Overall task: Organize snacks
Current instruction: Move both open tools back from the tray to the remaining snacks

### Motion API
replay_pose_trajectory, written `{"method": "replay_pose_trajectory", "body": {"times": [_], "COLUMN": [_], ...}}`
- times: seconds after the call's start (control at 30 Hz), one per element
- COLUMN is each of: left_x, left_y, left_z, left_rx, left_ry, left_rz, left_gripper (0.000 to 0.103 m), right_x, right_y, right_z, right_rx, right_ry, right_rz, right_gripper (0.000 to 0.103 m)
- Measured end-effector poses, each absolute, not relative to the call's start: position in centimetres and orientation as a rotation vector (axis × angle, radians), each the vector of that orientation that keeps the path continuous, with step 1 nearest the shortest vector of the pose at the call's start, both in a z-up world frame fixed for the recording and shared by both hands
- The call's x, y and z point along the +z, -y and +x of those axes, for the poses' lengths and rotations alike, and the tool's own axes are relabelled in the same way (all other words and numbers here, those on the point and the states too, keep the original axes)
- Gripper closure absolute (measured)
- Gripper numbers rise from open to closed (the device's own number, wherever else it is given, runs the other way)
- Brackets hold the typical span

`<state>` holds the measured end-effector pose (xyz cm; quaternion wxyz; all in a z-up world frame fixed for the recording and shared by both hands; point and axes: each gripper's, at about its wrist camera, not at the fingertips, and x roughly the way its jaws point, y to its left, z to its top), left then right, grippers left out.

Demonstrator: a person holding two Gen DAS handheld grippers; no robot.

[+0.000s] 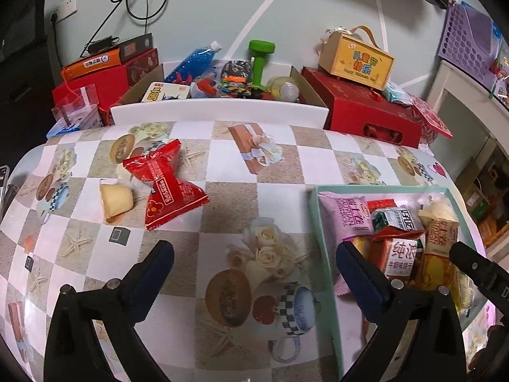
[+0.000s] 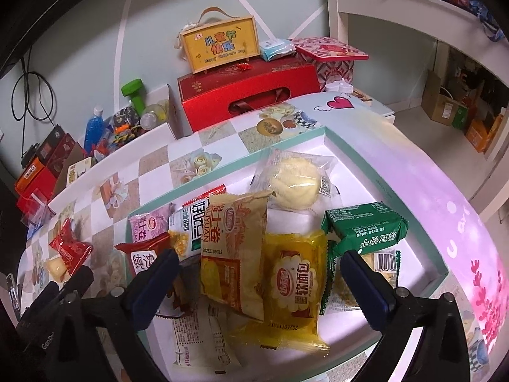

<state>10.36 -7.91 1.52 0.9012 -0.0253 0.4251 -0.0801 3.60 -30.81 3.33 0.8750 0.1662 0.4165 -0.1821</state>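
Note:
A teal-rimmed tray [image 1: 313, 219] on the right of the table holds several packaged snacks. The right wrist view shows its rim [image 2: 222, 167], a tan pack [image 2: 235, 245], a yellow pack [image 2: 294, 286], a green pack [image 2: 366, 232] and a pale bun [image 2: 294, 184] in it. Two red packs [image 1: 165, 181] and a small yellow cake [image 1: 115, 202] lie on the table at left. My left gripper [image 1: 254, 261] is open and empty above the tablecloth, beside the tray. My right gripper [image 2: 257, 273] is open and empty over the tray's snacks.
A cardboard box [image 1: 219, 108] of toys and bottles stands behind the table, with red gift boxes [image 1: 369, 111] and a yellow carry box [image 1: 358, 60] to its right. More red boxes [image 1: 105, 79] stand at back left. A white shelf [image 2: 397, 6] is at right.

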Motion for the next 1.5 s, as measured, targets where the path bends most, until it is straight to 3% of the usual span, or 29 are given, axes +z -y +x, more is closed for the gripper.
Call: {"method": "replay_pose_trajectory", "body": {"times": [0.63, 1.5], "left_x": [1.7, 2.4], "left_y": [5.3, -7.5], "left_z": [11.0, 11.7], "left_rx": [-0.157, 0.032], "left_ry": [-0.854, -0.775], "left_rz": [-0.115, -0.301], "left_gripper": [0.001, 0.001], "right_x": [3.8, 5.3], "right_y": [29.1, 20.1], "right_z": [4.4, 7.4], "right_rx": [-0.349, -0.095], "right_ry": [-0.860, -0.727], "right_rz": [0.282, 0.254], "right_gripper": [0.000, 0.000]}}
